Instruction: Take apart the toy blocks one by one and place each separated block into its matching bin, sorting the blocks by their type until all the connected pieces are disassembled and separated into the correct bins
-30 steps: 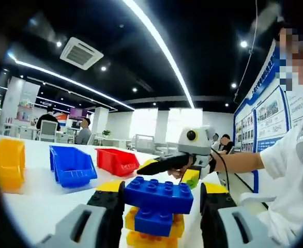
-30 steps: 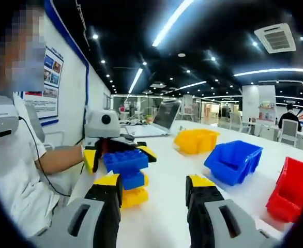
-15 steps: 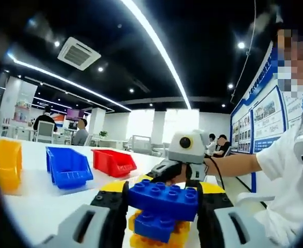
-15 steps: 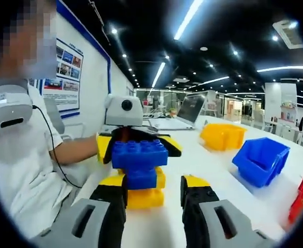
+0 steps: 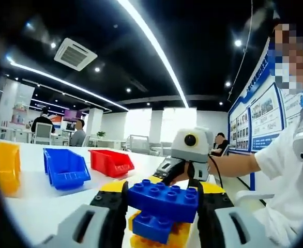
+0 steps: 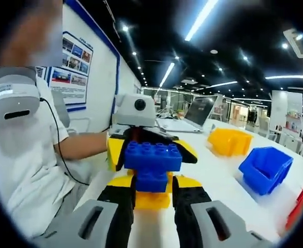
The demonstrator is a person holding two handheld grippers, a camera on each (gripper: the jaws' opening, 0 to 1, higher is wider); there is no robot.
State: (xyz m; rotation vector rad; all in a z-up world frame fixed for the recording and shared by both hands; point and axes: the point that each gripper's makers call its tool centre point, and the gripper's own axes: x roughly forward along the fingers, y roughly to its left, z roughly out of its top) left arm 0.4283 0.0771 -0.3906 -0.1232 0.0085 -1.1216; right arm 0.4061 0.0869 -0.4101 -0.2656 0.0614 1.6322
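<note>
1. Left tongs: jaws pressed against the two ends of the wide blue block, pinching it. In the right gripper view these tongs come in from the far side, yellow-tipped jaws on either end of the same block.
2. Right tongs: jaws drawn close on either side of the small blue block, which sits just beneath the wide one; actual contact cannot be told.
3. Block stack: wide blue on top, small blue under it, yellow blocks at the base. Stack is held between the two tongs, above the white worktop.
4. Bins on the worktop, well apart from the stack: yellow bin, blue bin, red bin in a row.
5. A person in a white shirt stands beside the worktop, holding both tongs.
</note>
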